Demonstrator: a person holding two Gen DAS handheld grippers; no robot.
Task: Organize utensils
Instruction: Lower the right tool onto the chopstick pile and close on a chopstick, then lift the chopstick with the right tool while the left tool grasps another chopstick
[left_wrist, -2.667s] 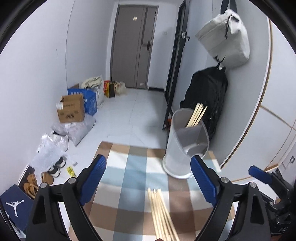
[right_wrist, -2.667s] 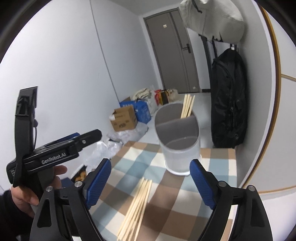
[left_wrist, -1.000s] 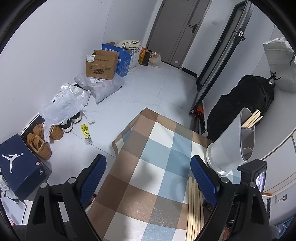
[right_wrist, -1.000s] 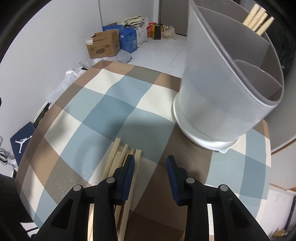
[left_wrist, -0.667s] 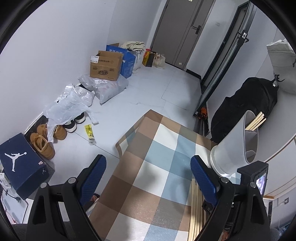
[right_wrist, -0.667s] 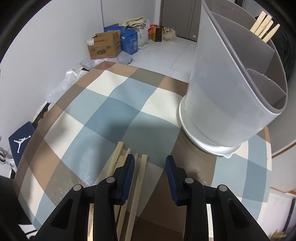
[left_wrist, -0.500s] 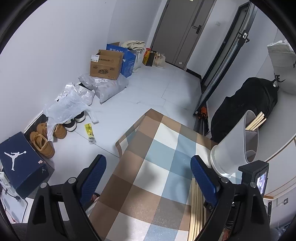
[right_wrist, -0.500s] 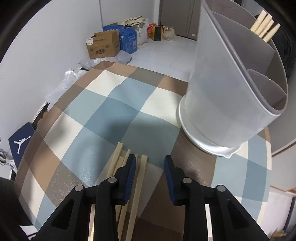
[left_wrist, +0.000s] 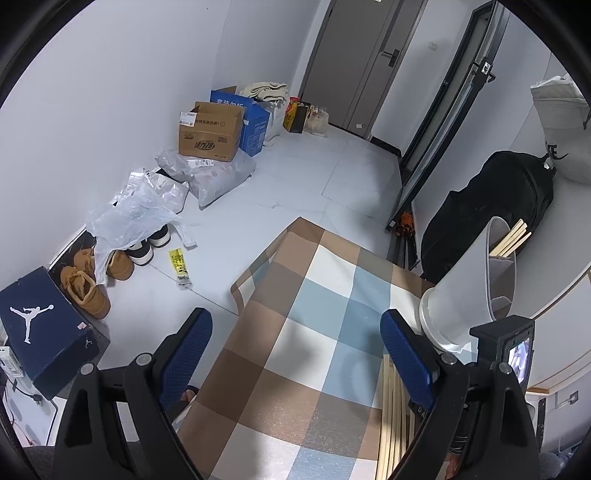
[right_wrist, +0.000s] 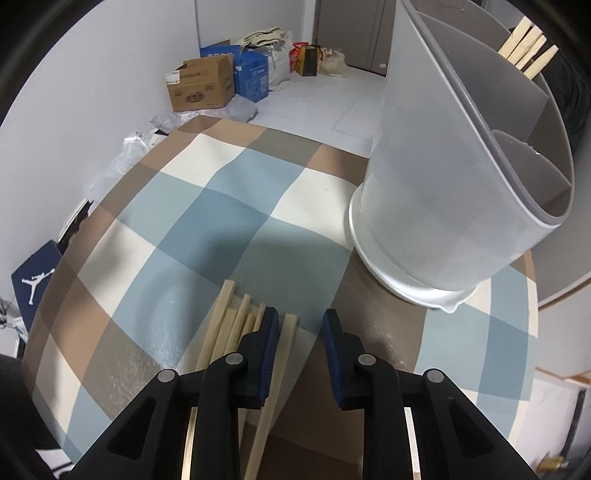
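Note:
Several wooden chopsticks (right_wrist: 236, 325) lie side by side on the checked tablecloth (right_wrist: 207, 206). My right gripper (right_wrist: 300, 321) is low over them, jaws partly open and straddling the rightmost chopstick (right_wrist: 286, 332) without pinching it. A white divided utensil holder (right_wrist: 454, 192) stands to the right of it, with more chopsticks (right_wrist: 528, 48) in its far compartment. My left gripper (left_wrist: 295, 343) is wide open and empty above the table's left part. The holder (left_wrist: 469, 291) and the loose chopsticks (left_wrist: 393, 417) show at its right.
The table edge (left_wrist: 255, 273) drops off to the floor on the left. On the floor are cardboard boxes (left_wrist: 210, 133), plastic bags (left_wrist: 136, 214), shoes (left_wrist: 88, 288) and a blue shoebox (left_wrist: 44, 328). A black backpack (left_wrist: 491, 206) hangs behind the holder.
My right gripper has narrowed its jaws a little and settled around the rightmost chopstick. The left gripper has stayed open and nearly still.

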